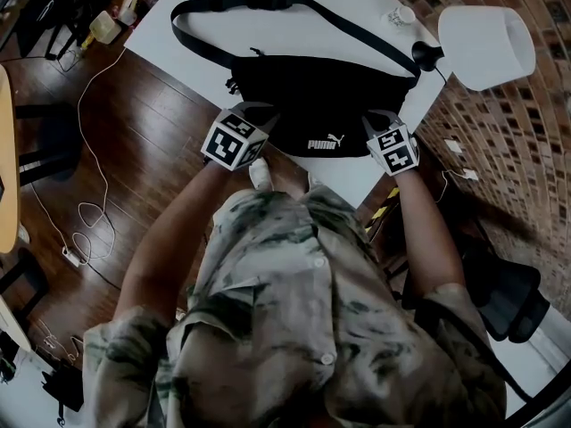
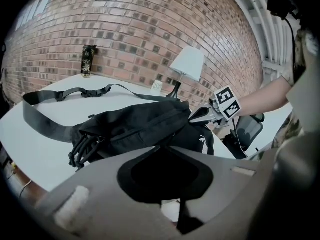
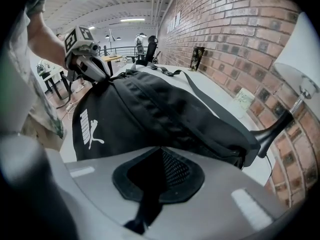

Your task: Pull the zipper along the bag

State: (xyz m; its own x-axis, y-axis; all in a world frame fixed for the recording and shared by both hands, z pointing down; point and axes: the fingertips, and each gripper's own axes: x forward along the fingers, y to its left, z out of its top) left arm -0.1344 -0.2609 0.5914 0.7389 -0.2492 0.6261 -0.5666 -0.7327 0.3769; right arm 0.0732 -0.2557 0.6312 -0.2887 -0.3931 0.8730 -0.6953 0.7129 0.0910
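Two grippers sit at the near edge of the black bag (image 1: 326, 92), which lies on the white table (image 1: 268, 38) beside a lamp (image 1: 486, 34). The left gripper (image 1: 266, 125) is at the bag's left end and the right gripper (image 1: 378, 121) at its right end.

In the left gripper view, the jaws are nearly together with black bag cloth pinched between them; I cannot tell whether that is the pull tab. The zipper (image 2: 145, 123) along the bag's top looks closed for its whole visible length.

In the right gripper view, those jaws likewise clamp a fold of black, mesh-lined cloth at the bag's other end. I judge both holds are set, one to steady and one to pull, while the travel along the bag has barely begun, if at all.
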